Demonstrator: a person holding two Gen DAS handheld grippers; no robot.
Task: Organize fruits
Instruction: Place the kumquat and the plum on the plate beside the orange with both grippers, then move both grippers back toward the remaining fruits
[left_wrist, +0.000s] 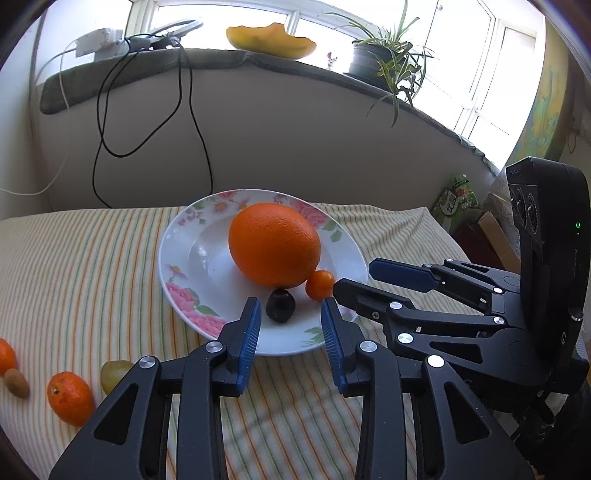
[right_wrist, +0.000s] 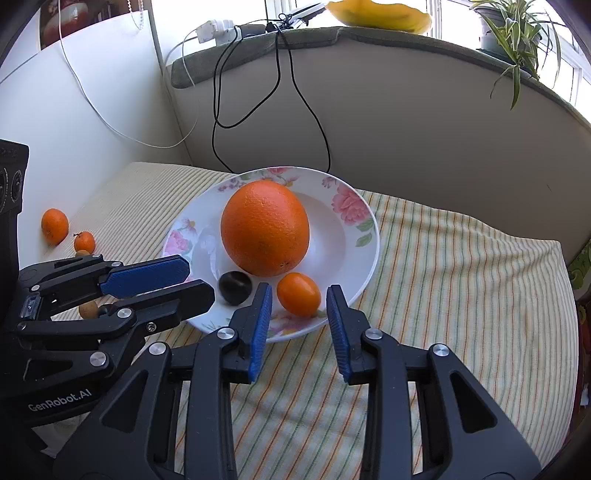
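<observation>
A flowered white plate (left_wrist: 184, 258) (right_wrist: 347, 240) lies on the striped cloth. It holds a big orange (left_wrist: 274, 243) (right_wrist: 264, 228), a small orange fruit (left_wrist: 320, 284) (right_wrist: 298, 293) and a dark round fruit (left_wrist: 280, 305) (right_wrist: 235, 287). My left gripper (left_wrist: 290, 306) (right_wrist: 199, 278) is open over the plate's near rim. The dark fruit sits just past its tips, clear of the pads. My right gripper (right_wrist: 299, 291) (left_wrist: 354, 276) is open too. The small orange fruit lies between its tips with a gap on each side.
Loose on the cloth to the left lie a mandarin (left_wrist: 70, 398) (right_wrist: 54, 226), a smaller one (right_wrist: 84, 242), a yellow-green fruit (left_wrist: 114, 373) and a brown one (left_wrist: 16, 382). Black cables (left_wrist: 192, 122) hang down the wall behind. A potted plant (left_wrist: 384, 55) stands on the ledge.
</observation>
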